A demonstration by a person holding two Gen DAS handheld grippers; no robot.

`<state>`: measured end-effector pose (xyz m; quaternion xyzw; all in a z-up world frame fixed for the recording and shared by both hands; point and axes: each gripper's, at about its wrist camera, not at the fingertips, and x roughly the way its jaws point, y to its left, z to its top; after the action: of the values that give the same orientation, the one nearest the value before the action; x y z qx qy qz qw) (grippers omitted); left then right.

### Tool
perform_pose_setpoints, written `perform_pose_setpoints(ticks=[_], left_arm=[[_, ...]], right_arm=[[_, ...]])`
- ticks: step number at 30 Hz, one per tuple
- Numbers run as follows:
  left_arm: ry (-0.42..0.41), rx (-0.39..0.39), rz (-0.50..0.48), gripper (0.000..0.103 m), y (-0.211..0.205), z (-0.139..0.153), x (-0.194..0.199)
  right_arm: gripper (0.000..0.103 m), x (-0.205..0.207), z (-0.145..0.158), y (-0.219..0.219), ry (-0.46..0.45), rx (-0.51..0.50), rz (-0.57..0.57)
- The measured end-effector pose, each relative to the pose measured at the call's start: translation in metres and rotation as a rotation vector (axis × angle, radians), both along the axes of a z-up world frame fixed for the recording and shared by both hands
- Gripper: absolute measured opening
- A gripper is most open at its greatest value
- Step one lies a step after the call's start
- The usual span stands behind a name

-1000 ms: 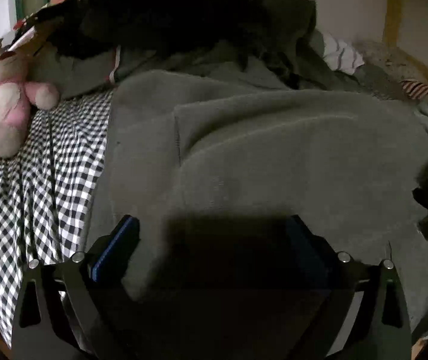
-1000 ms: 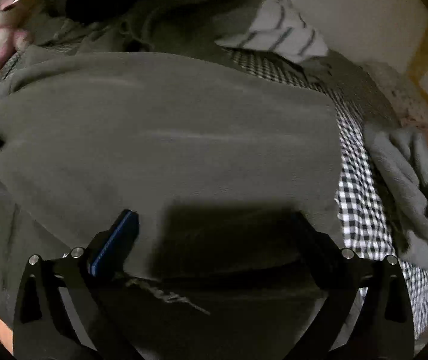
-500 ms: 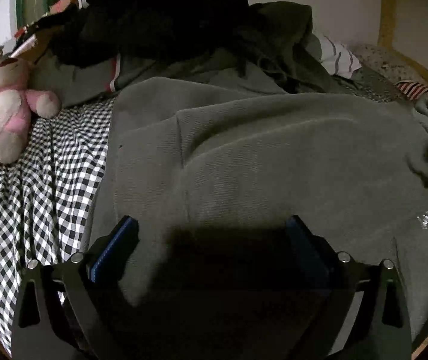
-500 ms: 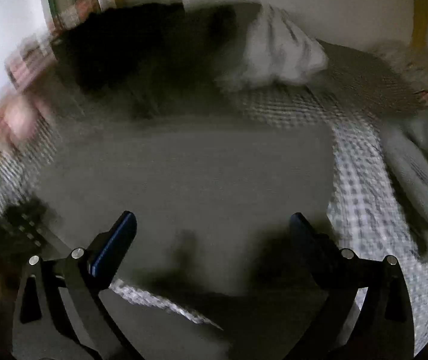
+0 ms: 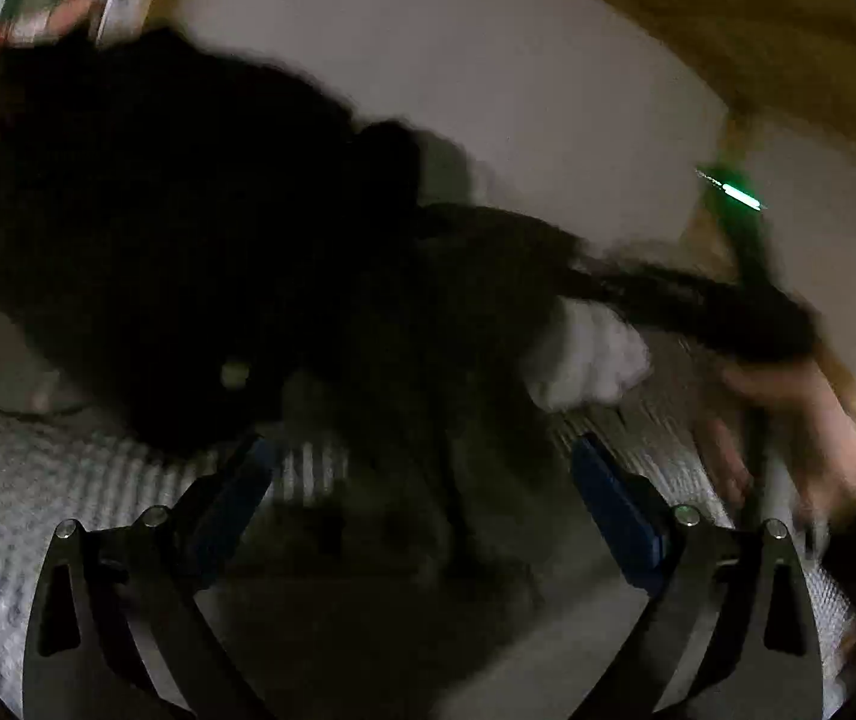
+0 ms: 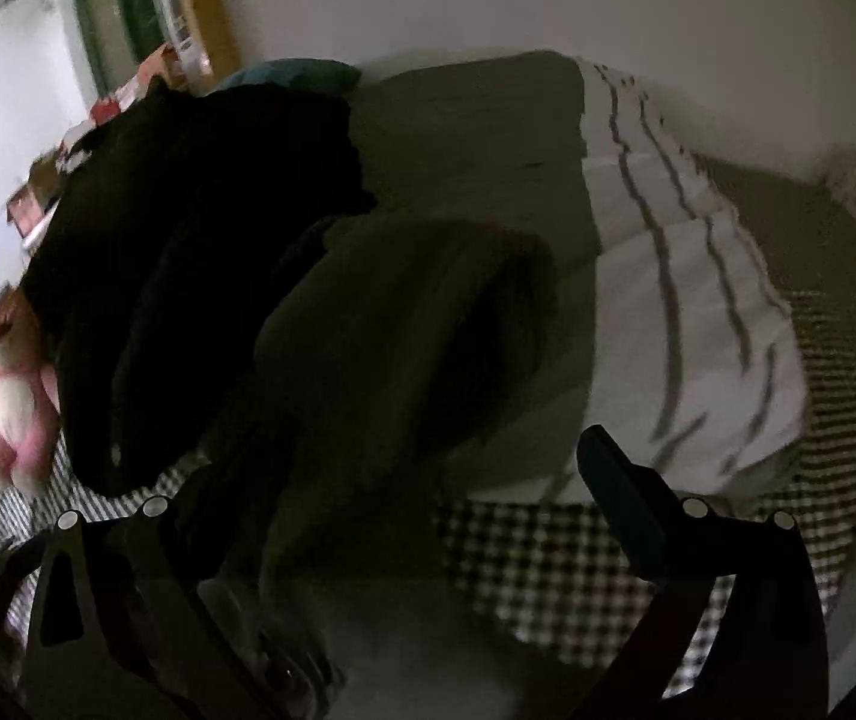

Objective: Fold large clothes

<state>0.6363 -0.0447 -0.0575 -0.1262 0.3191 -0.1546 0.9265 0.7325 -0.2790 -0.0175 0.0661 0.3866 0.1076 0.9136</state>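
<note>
A heap of dark clothes lies at the head of the bed: a black garment (image 6: 188, 252) on the left and a grey-green one (image 6: 380, 324) in front of it. The same black garment (image 5: 146, 228) fills the blurred left wrist view. My left gripper (image 5: 422, 480) is open and empty, pointed at the heap. My right gripper (image 6: 392, 480) is open and empty, close to the grey-green garment; its left finger is partly hidden by cloth. The other hand and gripper (image 5: 788, 408) show blurred at the right of the left wrist view.
A white striped cloth (image 6: 680, 300) lies right of the heap on the black-and-white checked bedsheet (image 6: 548, 564). A pink plush toy (image 6: 14, 402) sits at the left edge. A pale wall (image 5: 488, 60) and a wooden bed frame (image 5: 728, 18) stand behind.
Both grippers have lifted off the flat grey garment and swung up toward the clothes heap at the head of the bed. The grey garment has left the left wrist view.
</note>
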Motion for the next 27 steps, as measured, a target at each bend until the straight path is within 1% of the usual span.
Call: perform_pose_setpoints(ticks=[2,3,5,6,7,8,9,10,11,12,13,14,15,18,19,20,22,23,24,25,26,27], left_arm=[[0.087,-0.045,0.005,0.097,0.002,-0.012,0.043],[0.124,-0.055,0.007,0.097,0.0,-0.018,0.065],[0.151,-0.048,0.02,0.097,-0.006,-0.024,0.093],[0.157,-0.044,0.034,0.097,-0.009,-0.025,0.099],[0.165,-0.042,0.05,0.097,-0.01,-0.027,0.106],[0.174,-0.035,0.071,0.097,-0.013,-0.03,0.114],[0.18,-0.033,0.08,0.097,-0.014,-0.034,0.117],[0.185,-0.036,0.085,0.095,-0.015,-0.037,0.119],[0.193,-0.041,0.084,0.082,-0.018,-0.04,0.12],[0.199,-0.012,0.112,0.076,-0.021,-0.042,0.118],[0.192,0.003,0.124,0.07,-0.022,-0.044,0.116],[0.186,-0.003,0.119,0.07,-0.021,-0.045,0.113],[0.181,-0.005,0.115,0.07,-0.02,-0.045,0.111],[0.171,-0.028,0.096,0.07,-0.017,-0.042,0.099],[0.17,-0.04,0.091,0.07,-0.015,-0.04,0.094],[0.168,-0.051,0.084,0.075,-0.014,-0.038,0.089],[0.149,-0.107,0.051,0.084,-0.01,-0.03,0.071],[0.129,-0.136,0.022,0.084,-0.008,-0.024,0.056],[0.111,-0.146,0.003,0.084,-0.007,-0.019,0.047],[0.085,-0.151,-0.013,0.087,-0.006,-0.013,0.033],[0.055,-0.158,-0.025,0.092,-0.004,-0.008,0.019],[0.01,-0.168,-0.039,0.094,0.0,-0.001,0.001]], right_arm=[[0.099,0.017,-0.003,-0.005,0.009,0.046,0.005],[0.099,0.025,-0.004,-0.006,0.016,0.065,-0.001],[0.099,0.041,-0.006,-0.004,0.008,0.116,0.011],[0.099,0.048,-0.006,-0.002,-0.002,0.137,0.022],[0.099,0.052,-0.005,0.001,-0.017,0.145,0.025],[0.096,0.058,-0.005,0.005,-0.039,0.143,0.024],[0.072,0.063,-0.005,0.009,-0.045,0.138,0.021],[0.031,0.069,-0.008,0.013,-0.03,0.132,0.012],[0.02,0.077,-0.015,0.015,0.014,0.147,0.012],[0.019,0.081,-0.018,0.016,0.029,0.18,0.028],[0.017,0.078,-0.017,0.018,0.002,0.198,0.052],[0.017,0.071,-0.011,0.021,-0.054,0.191,0.085],[0.015,0.063,-0.006,0.022,-0.087,0.207,0.115],[0.014,0.037,0.02,0.014,-0.191,0.322,0.195],[0.014,0.03,0.026,0.012,-0.205,0.349,0.213],[0.014,0.017,0.037,0.009,-0.222,0.378,0.242],[0.014,-0.005,0.05,0.008,-0.235,0.393,0.303],[0.014,-0.022,0.056,0.013,-0.244,0.38,0.36],[0.014,-0.035,0.059,0.016,-0.248,0.367,0.398],[0.014,-0.048,0.061,0.018,-0.25,0.364,0.437],[0.014,-0.066,0.064,0.019,-0.256,0.376,0.489],[0.014,-0.081,0.066,0.019,-0.269,0.381,0.521]])
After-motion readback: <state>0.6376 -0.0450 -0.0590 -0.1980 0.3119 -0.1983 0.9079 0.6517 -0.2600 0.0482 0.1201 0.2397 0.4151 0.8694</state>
